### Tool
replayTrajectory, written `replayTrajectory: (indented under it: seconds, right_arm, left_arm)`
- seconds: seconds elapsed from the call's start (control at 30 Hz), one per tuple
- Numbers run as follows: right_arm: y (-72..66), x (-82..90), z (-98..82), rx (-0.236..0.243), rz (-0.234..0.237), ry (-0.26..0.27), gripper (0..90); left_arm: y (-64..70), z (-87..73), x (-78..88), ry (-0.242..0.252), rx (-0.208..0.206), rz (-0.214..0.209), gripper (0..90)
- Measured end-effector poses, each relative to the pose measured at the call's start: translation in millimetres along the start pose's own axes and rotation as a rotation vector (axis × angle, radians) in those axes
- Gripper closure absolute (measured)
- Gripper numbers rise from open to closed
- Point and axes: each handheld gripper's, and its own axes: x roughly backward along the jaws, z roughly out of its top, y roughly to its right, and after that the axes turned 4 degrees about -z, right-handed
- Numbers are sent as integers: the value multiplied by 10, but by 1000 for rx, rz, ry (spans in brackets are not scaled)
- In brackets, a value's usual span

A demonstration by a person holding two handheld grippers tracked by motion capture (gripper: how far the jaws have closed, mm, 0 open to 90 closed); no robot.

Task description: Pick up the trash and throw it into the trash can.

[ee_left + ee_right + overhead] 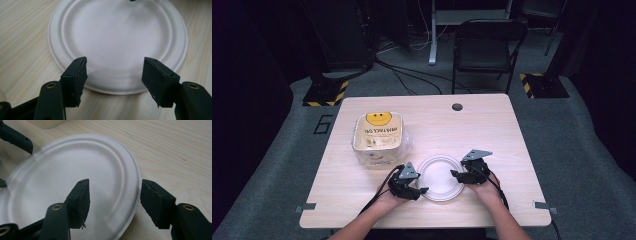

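Observation:
A white paper plate (441,180) lies on the wooden table near its front edge. My left gripper (422,190) is at the plate's left rim and my right gripper (455,174) at its right rim. In the left gripper view the left gripper (115,62) stands open, its jaws wide apart over the near rim of the plate (117,37), gripping nothing. The right gripper (116,182) is also open in its own view: one jaw sits over the plate (65,175) and the other outside the rim. One fingertip (17,138) of the left gripper shows beyond the plate.
A square paper bowl with a yellow smiley face (378,136), wrapped in clear plastic, stands on the table (492,130) behind and left of the plate. A round cable hole (457,107) sits near the far edge. A black folding chair (486,47) stands beyond the table.

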Motion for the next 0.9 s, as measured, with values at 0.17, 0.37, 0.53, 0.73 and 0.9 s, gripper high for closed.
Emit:
replayTrajectory:
  seconds: [0.17, 0.37, 0.53, 0.73, 0.9]
  right_arm:
    - [19, -1, 1, -30, 12, 2, 397]
    - [51, -25, -11, -57, 22, -3, 395]
    - [44, -27, -2, -78, 43, 5, 406]
    - [9, -25, 17, -80, 47, 12, 417]
    - [-24, 2, 54, -82, 49, 31, 462]
  left_arm:
    - [1, -8, -4, -6, -1, -3, 361]
    - [1, -17, -11, -5, -4, -2, 363]
    - [-3, -29, -14, -1, 4, -5, 363]
    - [-4, -34, -12, -3, 3, -8, 363]
    - [-6, -53, -18, -2, 6, -9, 363]
